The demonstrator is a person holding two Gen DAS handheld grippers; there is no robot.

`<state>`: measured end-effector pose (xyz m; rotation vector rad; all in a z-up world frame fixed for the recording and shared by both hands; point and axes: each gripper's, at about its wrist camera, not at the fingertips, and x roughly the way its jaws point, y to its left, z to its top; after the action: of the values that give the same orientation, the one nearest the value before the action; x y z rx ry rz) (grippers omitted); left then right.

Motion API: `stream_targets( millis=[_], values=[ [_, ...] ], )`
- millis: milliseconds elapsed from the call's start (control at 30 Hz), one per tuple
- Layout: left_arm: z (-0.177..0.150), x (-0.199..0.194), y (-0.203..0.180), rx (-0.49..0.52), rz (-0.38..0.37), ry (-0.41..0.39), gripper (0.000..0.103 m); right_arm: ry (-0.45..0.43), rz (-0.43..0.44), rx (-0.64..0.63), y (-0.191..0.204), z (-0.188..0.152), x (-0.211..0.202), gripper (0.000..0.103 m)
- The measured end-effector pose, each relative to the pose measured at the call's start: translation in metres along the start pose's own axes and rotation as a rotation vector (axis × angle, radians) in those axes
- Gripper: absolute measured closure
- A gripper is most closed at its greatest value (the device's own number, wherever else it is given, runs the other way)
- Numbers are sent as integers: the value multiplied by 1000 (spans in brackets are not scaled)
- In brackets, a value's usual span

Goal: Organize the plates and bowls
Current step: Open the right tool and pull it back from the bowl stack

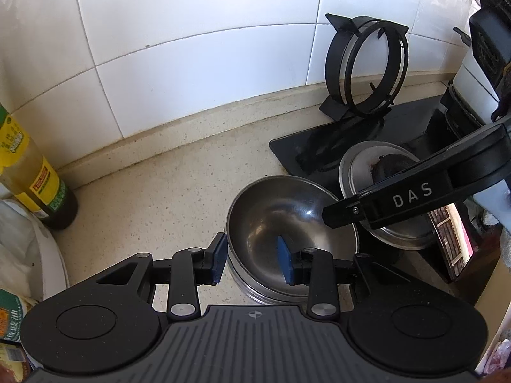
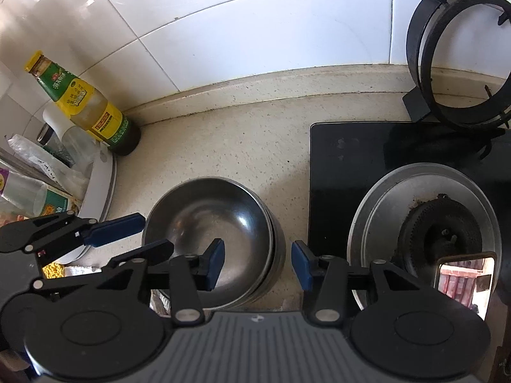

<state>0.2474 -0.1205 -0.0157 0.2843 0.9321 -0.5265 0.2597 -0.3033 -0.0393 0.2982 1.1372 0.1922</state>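
Left gripper (image 1: 252, 260) wide open, straddling near rim of bowls (image 1: 287, 220); nothing clamped. Right gripper (image 2: 257, 263) likewise open, straddling opposite rim. Bowls stacked on counter (image 2: 223, 140) beside stove (image 2: 351, 159). No plates visible; likely mostly done.

Left gripper (image 1: 252, 260) jaws spread wide; right gripper (image 2: 258, 265) jaws likewise apart.

The lower bowls (image 2: 274, 255) in the stack show only as rims under the top one. The pan support (image 2: 460, 60) is cut by the right edge, and the bottle's (image 1: 28, 172) neck by the left.
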Motion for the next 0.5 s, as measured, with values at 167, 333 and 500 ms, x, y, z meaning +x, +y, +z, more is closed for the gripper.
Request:
stream_targets(
  millis=[167, 333, 500],
  values=[
    [-2, -5, 0, 7, 8, -10, 60, -15, 7, -15, 5, -2, -8, 41],
    [-4, -9, 1, 12, 32, -20, 59, -27, 13, -30, 12, -7, -15, 38],
    [-8, -16, 5, 9, 47, -37, 52, -30, 11, -43, 17, -12, -19, 37]
  ],
)
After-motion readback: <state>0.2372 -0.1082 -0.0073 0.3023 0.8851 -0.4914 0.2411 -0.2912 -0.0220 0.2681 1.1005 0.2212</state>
